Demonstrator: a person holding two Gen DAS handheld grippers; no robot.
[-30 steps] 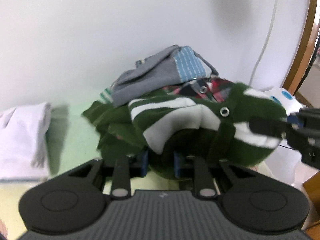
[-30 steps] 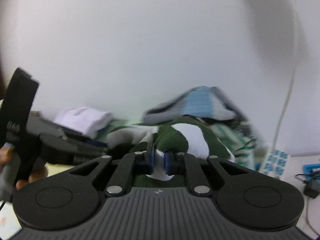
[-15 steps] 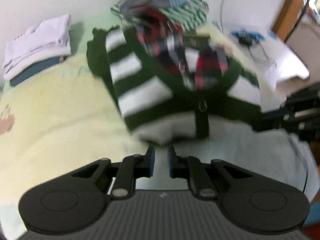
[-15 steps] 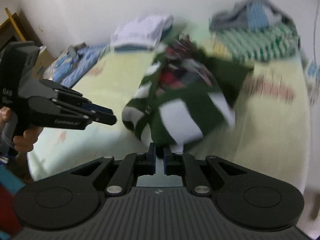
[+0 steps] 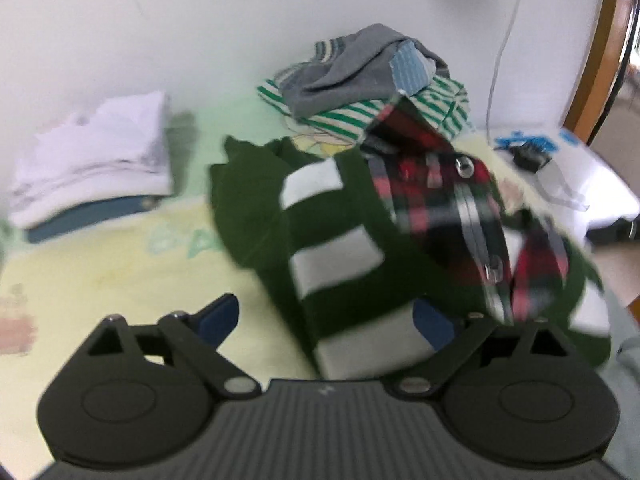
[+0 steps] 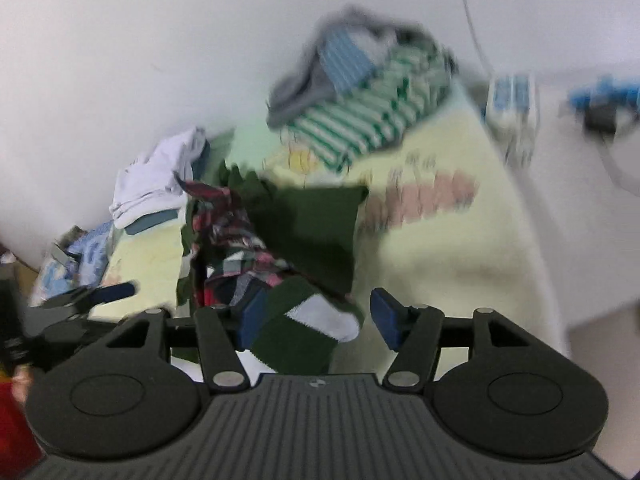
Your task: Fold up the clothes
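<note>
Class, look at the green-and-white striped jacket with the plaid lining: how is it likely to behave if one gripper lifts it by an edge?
The striped jacket already lies in soft folds, so it would probably hang floppy. Its plaid lining has flipped open, so layers may shift apart. It looks thick, perhaps fairly heavy for cloth. Slipping seems unlikely.

**Striped cardigan spread out, more clothes waiting behind**

I see a dark green cardigan (image 5: 332, 240) with broad white stripes and a red plaid lining, lying rumpled and open on the pale yellow bed cover, its hem nearest my cameras. Metal snaps show along the lining edge. Behind it, against the wall, I see an unfolded heap of clothes (image 5: 372, 84): a grey garment over a green-and-white striped one. Off to the left lies a folded stack (image 5: 96, 160), white on top of blue.
</note>
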